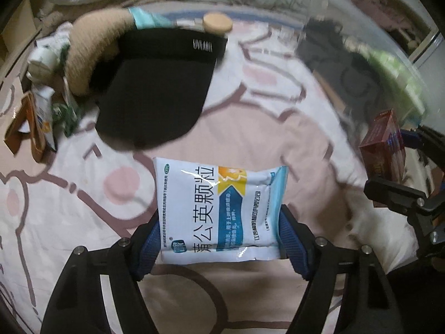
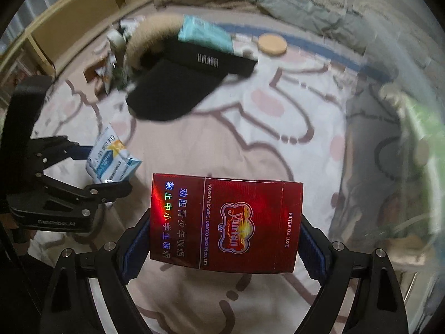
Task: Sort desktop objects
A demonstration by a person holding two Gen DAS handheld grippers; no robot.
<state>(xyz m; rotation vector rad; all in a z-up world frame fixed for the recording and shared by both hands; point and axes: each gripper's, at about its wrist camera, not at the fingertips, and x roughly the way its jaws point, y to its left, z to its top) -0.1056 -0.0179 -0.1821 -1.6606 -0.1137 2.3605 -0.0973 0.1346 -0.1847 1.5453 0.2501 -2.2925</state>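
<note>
**Two items in hand above the bedspread**

Item 1: sachet (image 1: 219,208). White and blue foil packet of granules. My left hand-held gripper (image 1: 219,231) grasps it by its two side edges, pads pressed in; it hangs clear of the pink cartoon bedspread (image 1: 69,222). Judged light, soft and slick: the packet bows between the pads, so a hard squeeze would buckle it and a loose one could let it slide. Best hold: low on the sealed side edges, where the foil is stiffest.

Item 2: red pack (image 2: 226,222). Cigarette carton, glossy. My right hand-held gripper (image 2: 225,239) grasps it across its width, jaws wide because the pack is wide; it too is off the bedspread. Judged light, stiff, with smooth faces that may slip; the flat narrow sides suit the pads, and heavy pressure would dent the card.

Unsorted, on the bed beyond: black visor (image 1: 155,89), tan knit piece (image 1: 91,53), round cork lid (image 1: 217,23), teal packet (image 2: 205,34), and a clutter of wrappers (image 1: 47,89) at the far left. A blurred transparent thing at the right I cannot identify.
</note>
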